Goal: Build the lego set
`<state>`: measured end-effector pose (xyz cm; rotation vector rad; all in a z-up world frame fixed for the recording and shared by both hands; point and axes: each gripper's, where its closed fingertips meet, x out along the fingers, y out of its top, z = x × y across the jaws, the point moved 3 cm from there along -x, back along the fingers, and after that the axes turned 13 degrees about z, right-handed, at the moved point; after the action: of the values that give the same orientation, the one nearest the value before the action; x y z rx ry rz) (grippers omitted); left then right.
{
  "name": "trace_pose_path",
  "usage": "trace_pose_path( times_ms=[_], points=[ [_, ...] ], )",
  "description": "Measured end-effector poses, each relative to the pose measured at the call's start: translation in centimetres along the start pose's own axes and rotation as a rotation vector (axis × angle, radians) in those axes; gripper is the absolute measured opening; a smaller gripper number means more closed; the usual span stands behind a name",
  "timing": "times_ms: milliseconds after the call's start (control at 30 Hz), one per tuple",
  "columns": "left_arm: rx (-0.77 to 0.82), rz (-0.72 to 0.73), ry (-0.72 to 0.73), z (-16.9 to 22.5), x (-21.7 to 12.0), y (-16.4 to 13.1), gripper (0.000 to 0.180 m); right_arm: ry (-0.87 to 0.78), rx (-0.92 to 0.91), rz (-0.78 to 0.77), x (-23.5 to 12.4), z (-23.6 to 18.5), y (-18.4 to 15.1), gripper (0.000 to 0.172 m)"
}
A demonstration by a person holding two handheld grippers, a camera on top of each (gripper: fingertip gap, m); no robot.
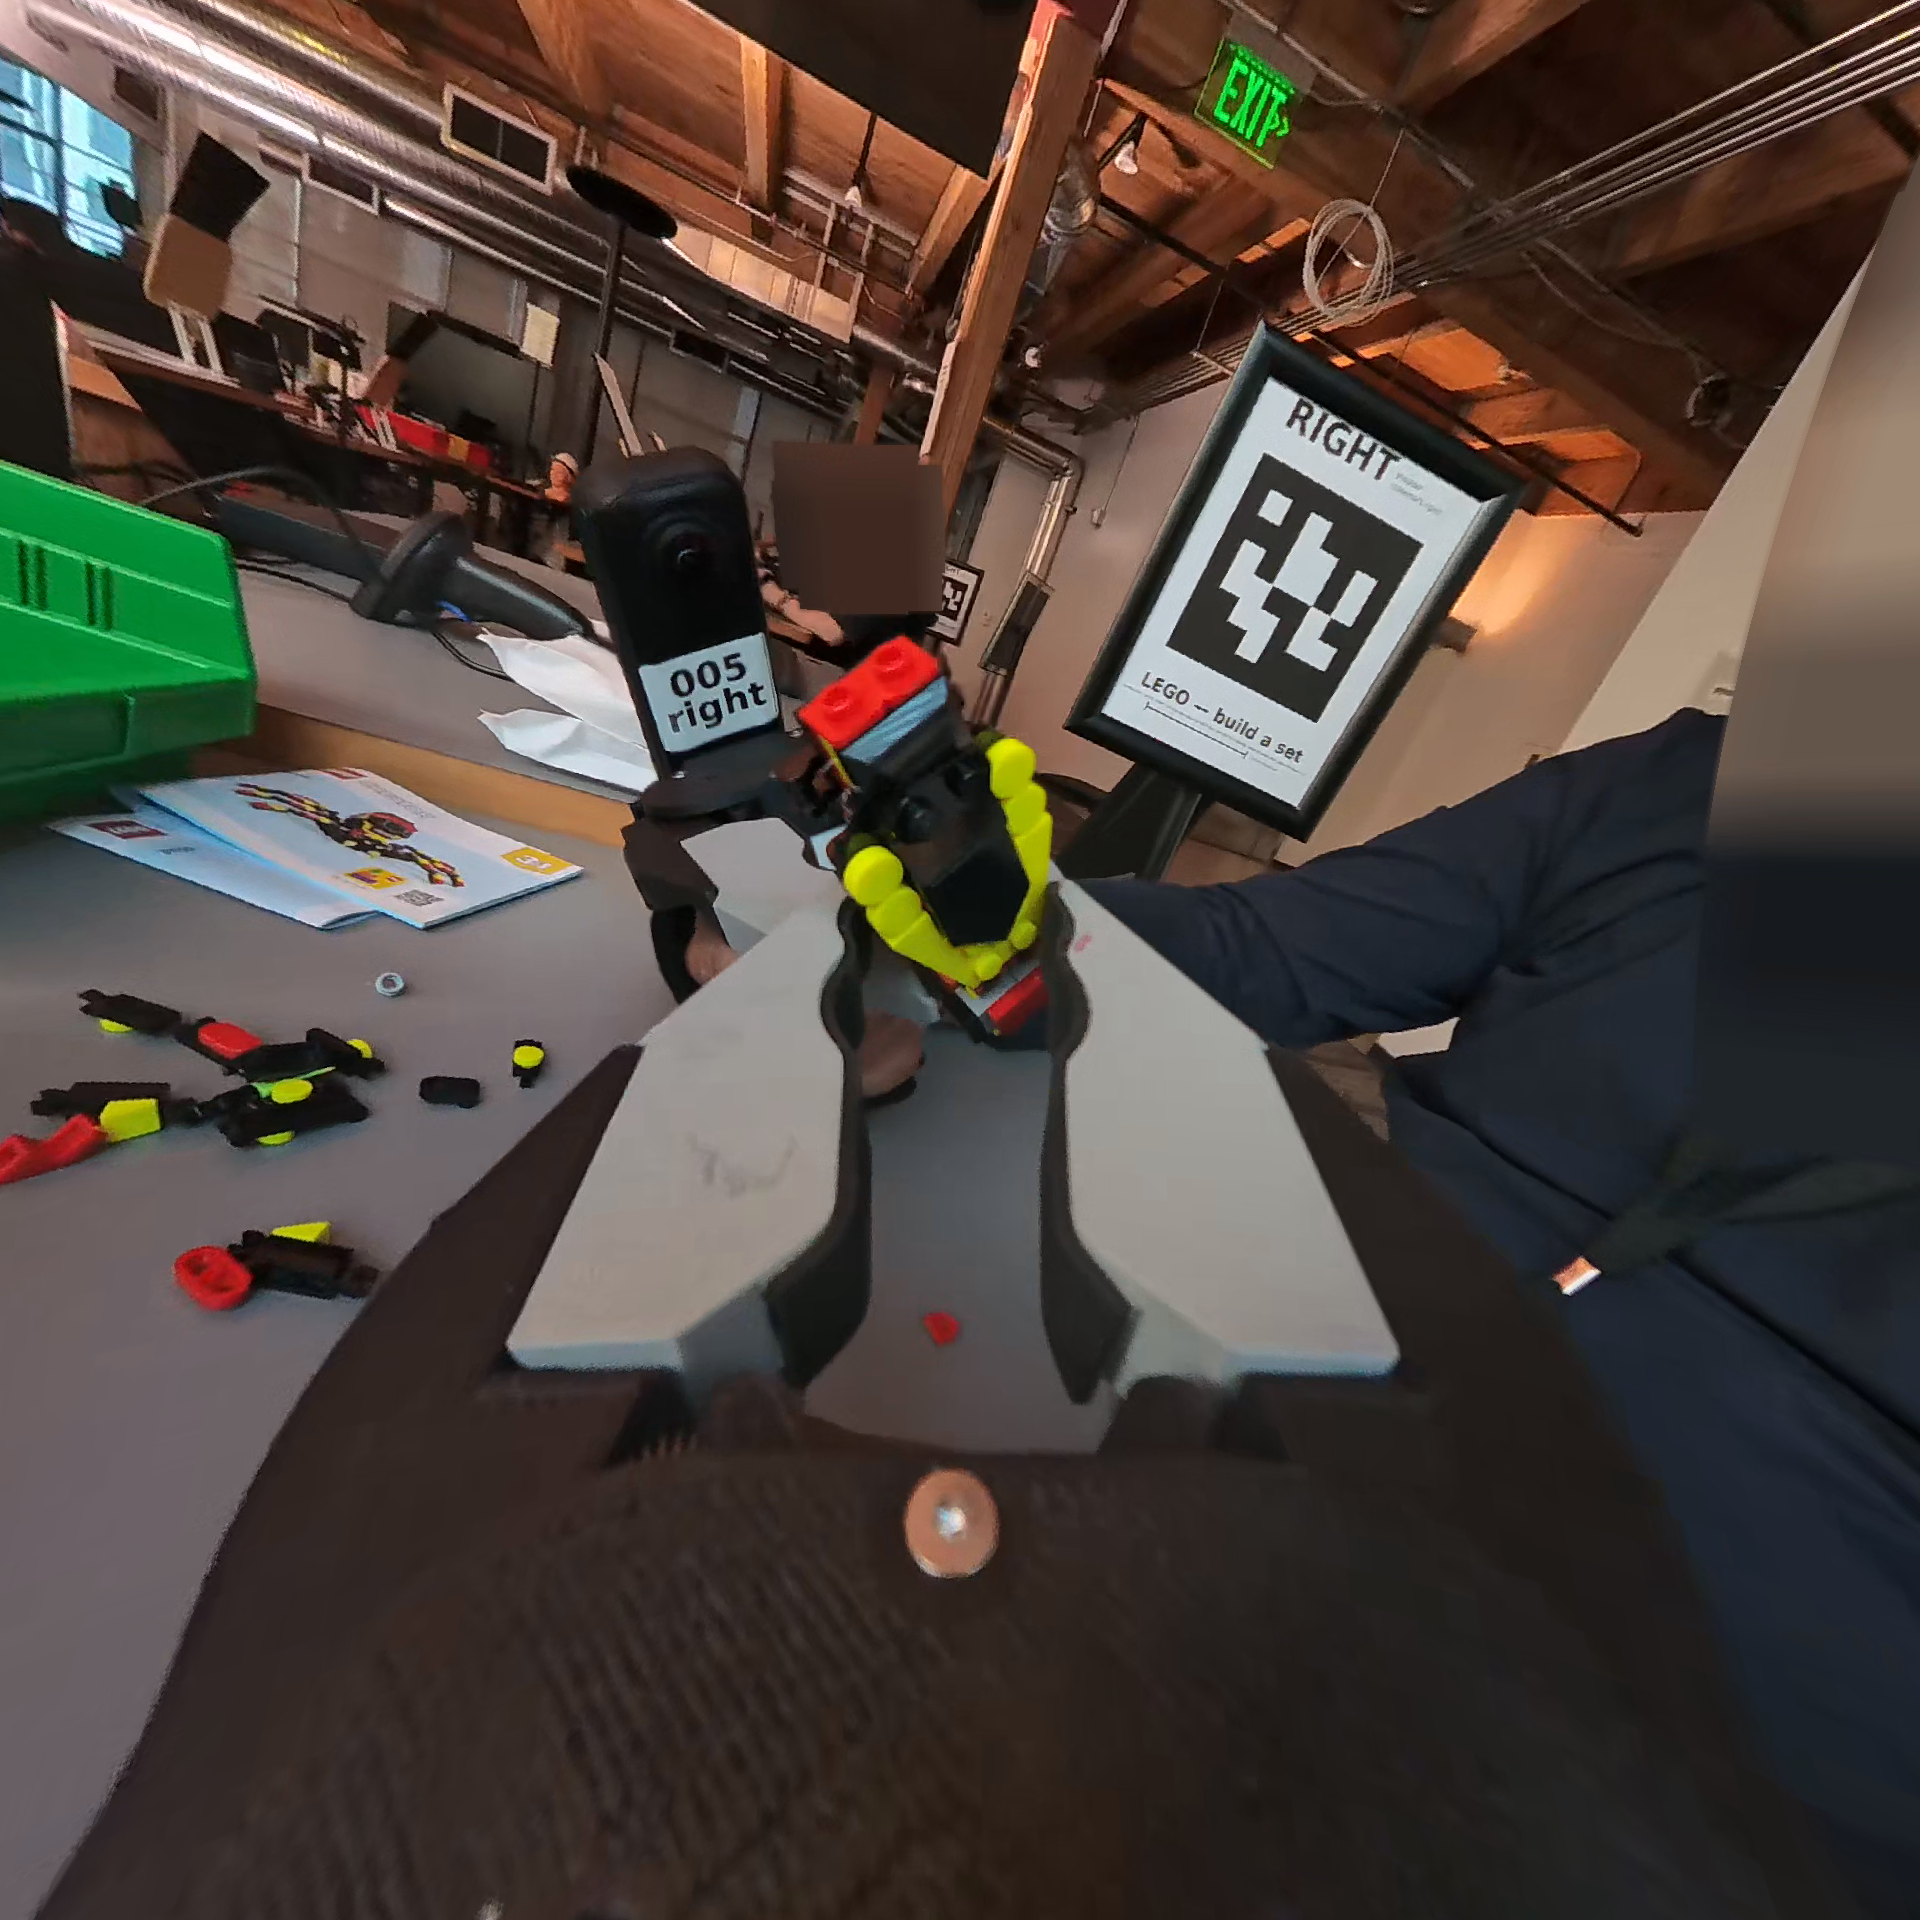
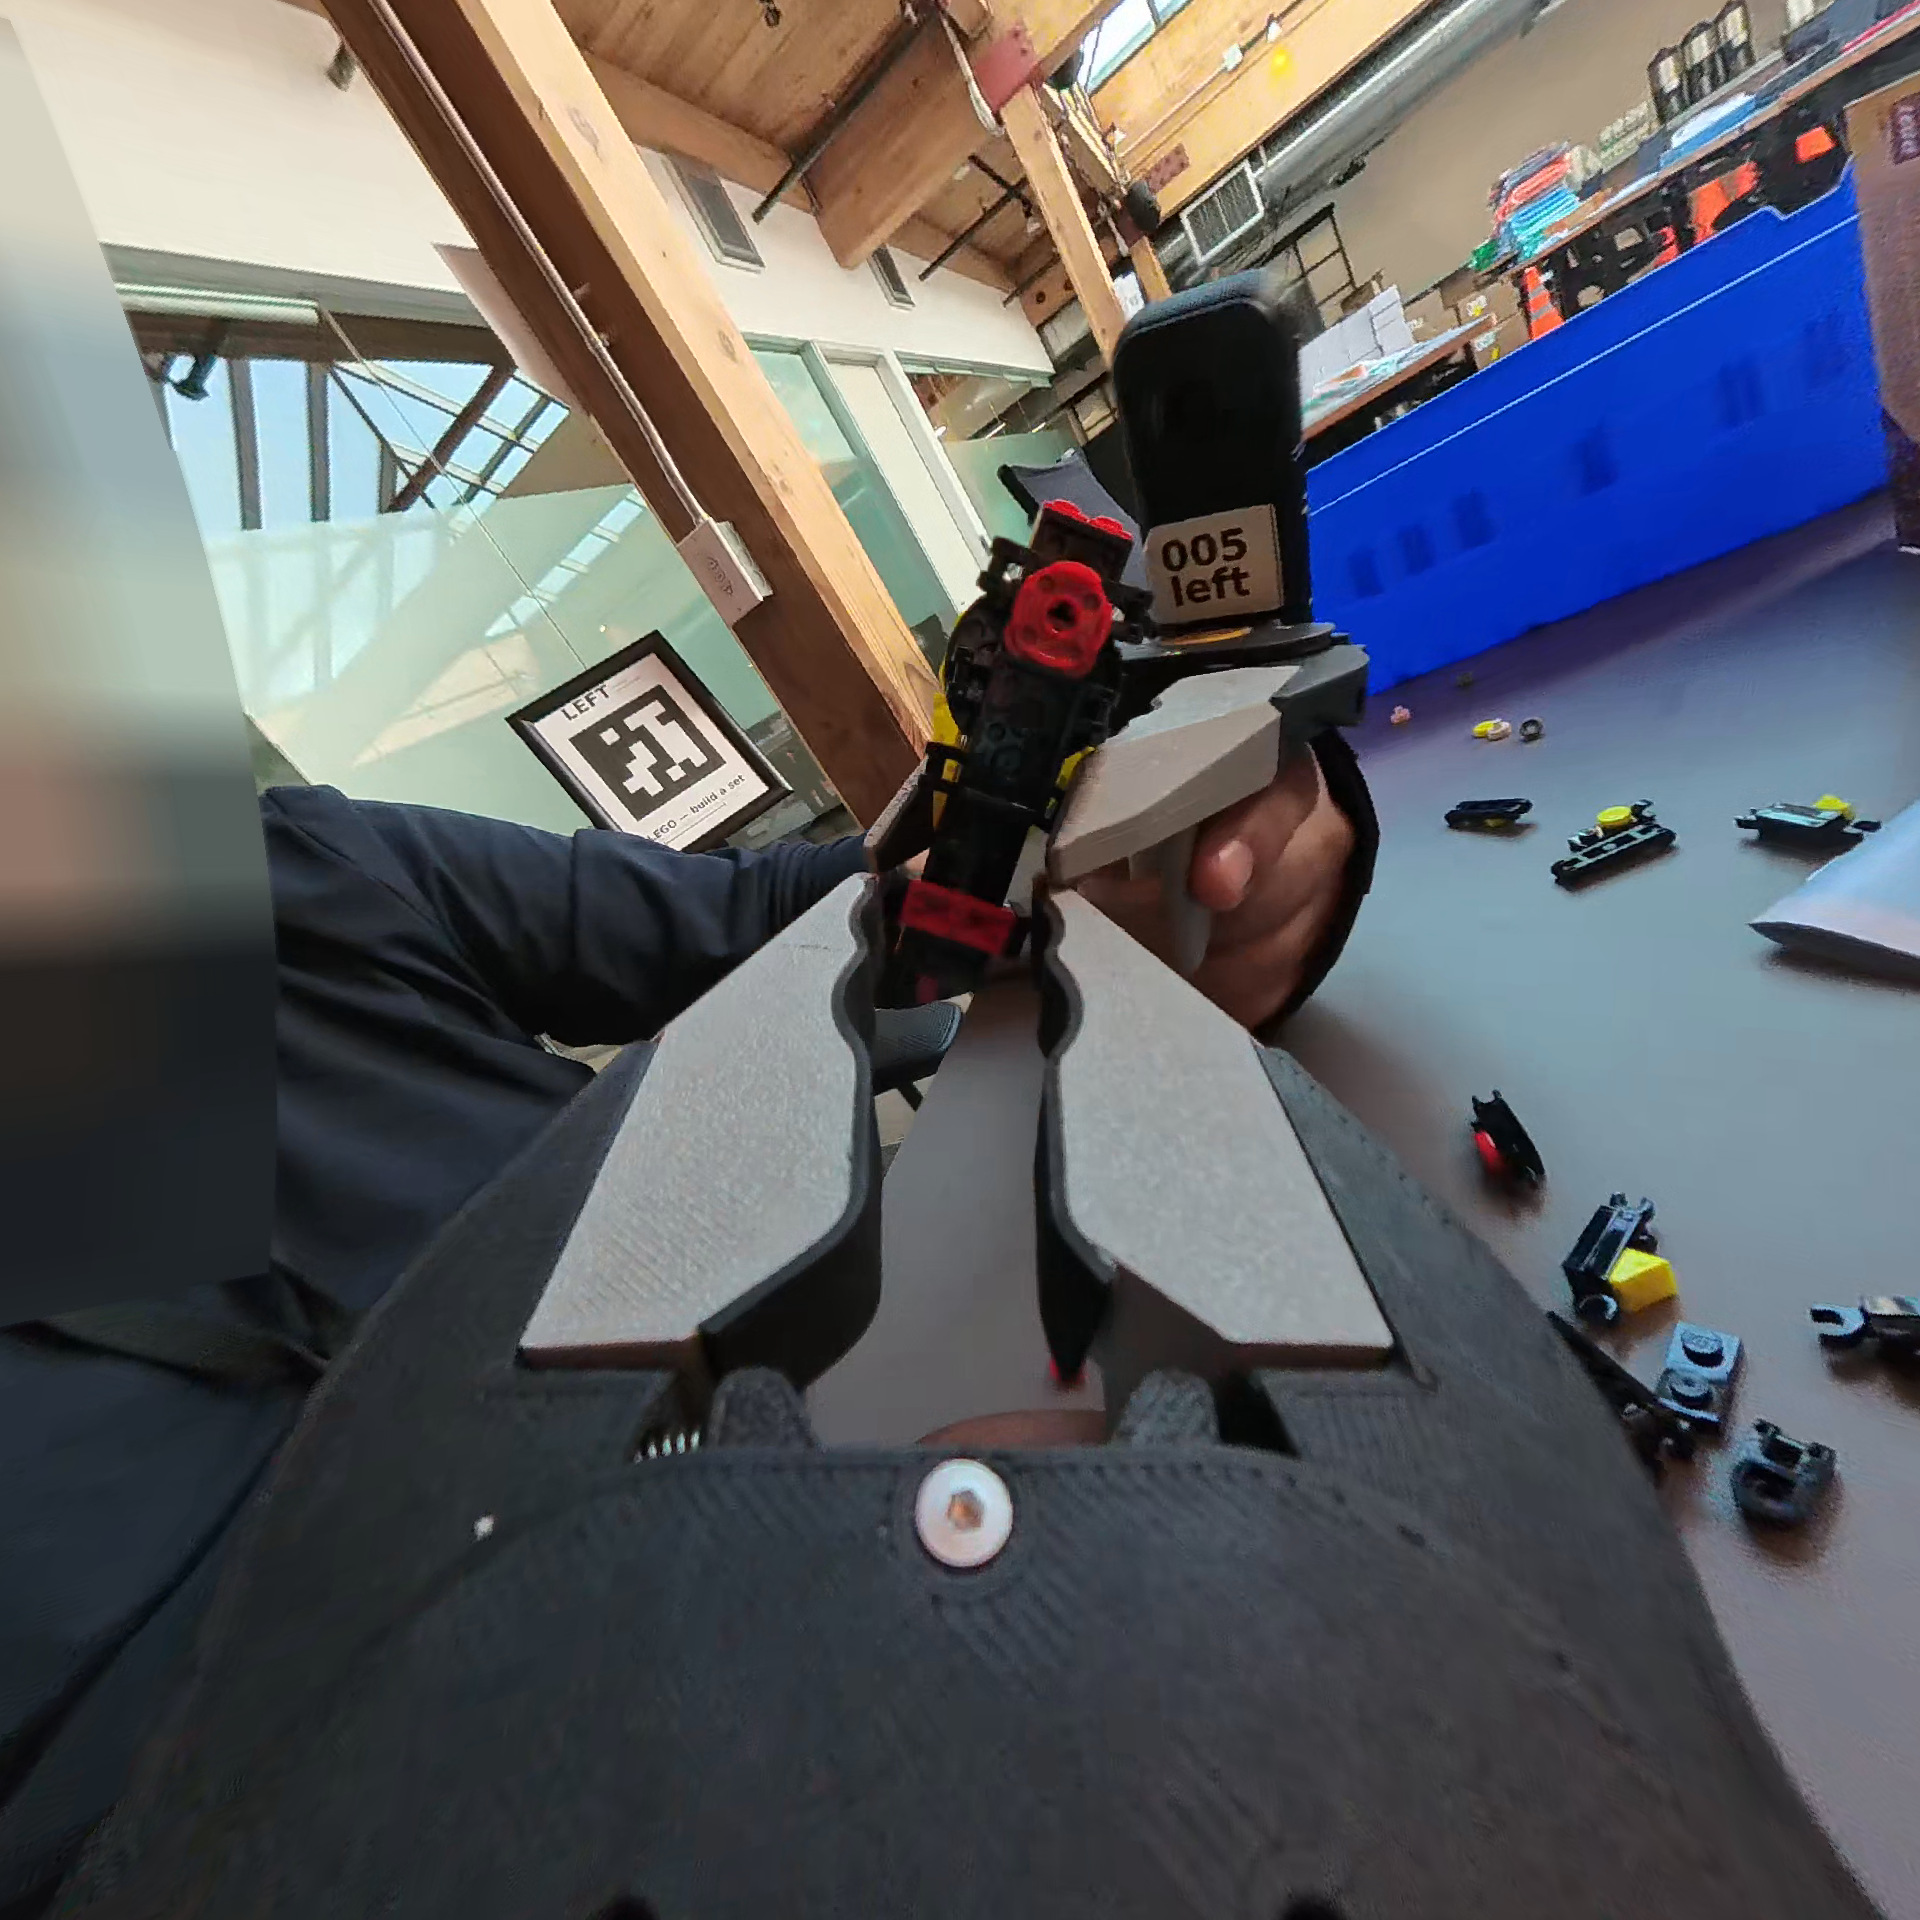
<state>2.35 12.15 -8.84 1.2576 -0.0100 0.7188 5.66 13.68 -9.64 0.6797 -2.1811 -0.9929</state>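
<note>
A toy brick model (image 1: 951, 852), black with yellow-green edging and red bricks at both ends, is held up above the grey table (image 1: 260, 1455). My left gripper (image 1: 956, 940) is shut on its lower part, with the pads pressing on both sides. In the right wrist view the same model (image 2: 1013, 727) stands upright. My right gripper (image 2: 956, 920) is shut on its red bottom brick (image 2: 956, 914). The left gripper's grey fingers (image 2: 1174, 769) clamp the model's middle just above my right fingertips. The right gripper's camera body (image 1: 675, 603) shows behind the model.
Loose black, yellow and red pieces (image 1: 229, 1081) and instruction booklets (image 1: 343, 852) lie on the table to the left, with a green bin (image 1: 104, 644) behind. More pieces (image 2: 1610, 831) and a blue bin (image 2: 1600, 488) are to the right. Framed marker signs (image 1: 1299, 582) (image 2: 644, 748) stand behind. A person's dark sleeve (image 1: 1455, 894) is close. My two grippers' fingertips are within a few centimetres of each other.
</note>
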Motion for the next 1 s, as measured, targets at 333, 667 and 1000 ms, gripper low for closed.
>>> trace_pose_path(
  times_ms=[333, 667, 1000],
  points=[
    [0.008, 0.118, 0.374, -5.2, -3.0, 3.0, 0.030, -0.401, -0.513, -0.011, -1.4, 3.6, 1.6, 0.034],
    [-0.138, 0.049, 0.523, -7.6, -3.3, 1.0, 0.030, -0.644, -1.056, -0.224, -0.7, 5.0, 0.3, 0.030],
    [-0.149, 0.041, 0.513, -7.4, -2.4, 0.5, 0.030, -0.781, -1.117, -0.262, -1.2, 6.3, 0.8, 0.027]
  ],
)
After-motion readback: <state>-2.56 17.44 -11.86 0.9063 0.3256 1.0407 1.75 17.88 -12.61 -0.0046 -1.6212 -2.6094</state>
